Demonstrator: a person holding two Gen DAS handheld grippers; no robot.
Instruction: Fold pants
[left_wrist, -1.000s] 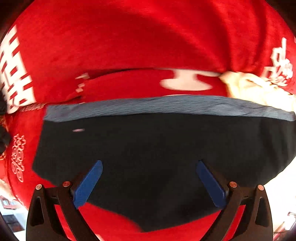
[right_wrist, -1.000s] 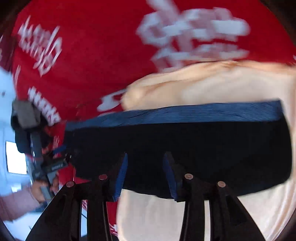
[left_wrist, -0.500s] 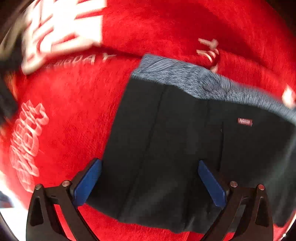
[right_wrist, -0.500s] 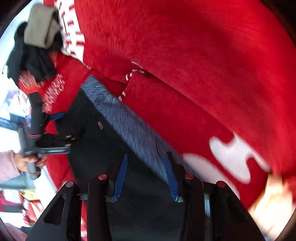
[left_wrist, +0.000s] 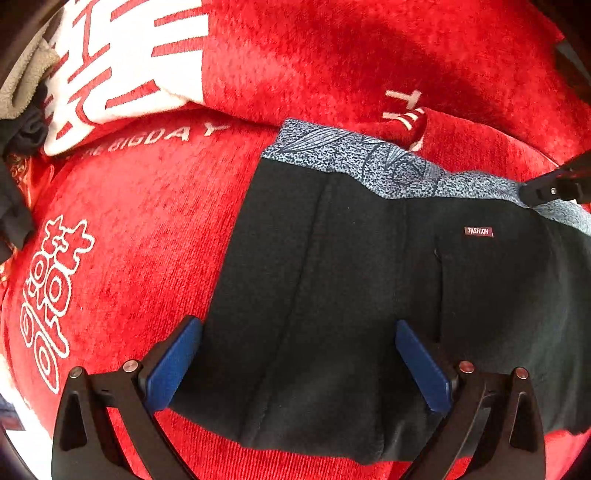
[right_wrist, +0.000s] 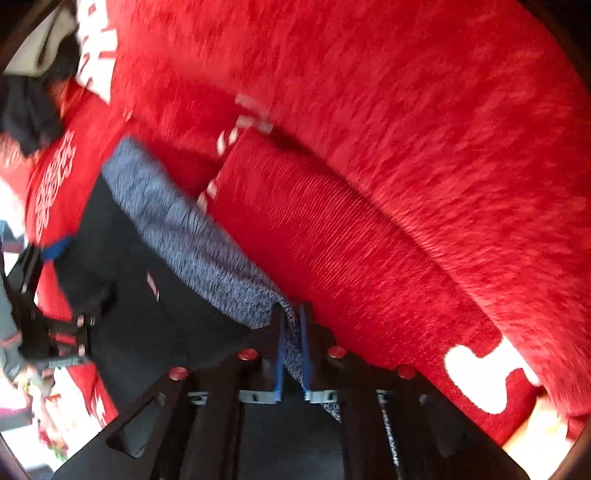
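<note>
Since half a second ago the right gripper (right_wrist: 291, 343) has clamped onto the grey waistband (left_wrist: 354, 162) of the "FASHION"-labelled black pants (left_wrist: 332, 295), which lie on the red "BIGDAY" blanket (left_wrist: 129, 229); the left gripper (left_wrist: 295, 362) hovers wide apart over the pants.

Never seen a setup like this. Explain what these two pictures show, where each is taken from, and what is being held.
No robot here: a person holds a two-finger gripper in each hand, each carrying a wide-angle camera that looks along its fingers. One picture is from the left gripper, whose blue-padded jaws stand wide open over black pants lying on a red plush cover with white lettering. The other is from the right gripper, shut on the pants' grey waistband. The right gripper's tip also shows at the left picture's right edge. The right picture is blurred.
</note>
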